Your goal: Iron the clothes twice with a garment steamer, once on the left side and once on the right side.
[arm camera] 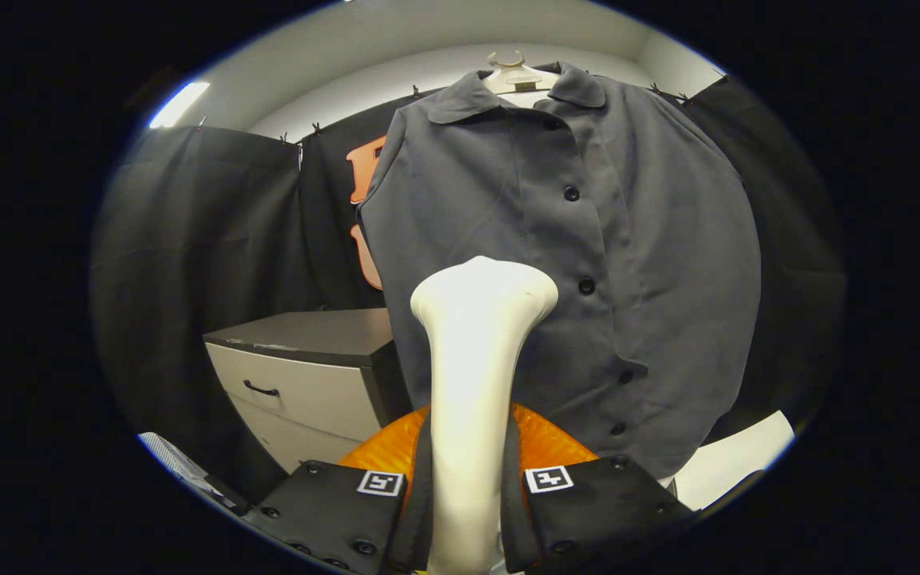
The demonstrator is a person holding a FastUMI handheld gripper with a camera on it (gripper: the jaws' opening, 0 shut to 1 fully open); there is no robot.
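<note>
A grey button-up shirt (588, 263) hangs on a white hanger (517, 78) straight ahead, its button row running down the middle. My gripper (466, 479) is shut on the white handle of the garment steamer (476, 351), both fingers pressing its sides. The steamer's wide head points up at the shirt's left half, near the lower chest, left of the buttons. Its orange body (544, 443) sits low between the fingers. Whether the head touches the cloth I cannot tell.
A grey-topped cabinet with white drawers (308, 375) stands left of the shirt, below its hem level. Black cloth (204, 263) walls the booth on both sides. A white surface (735, 459) lies low to the right.
</note>
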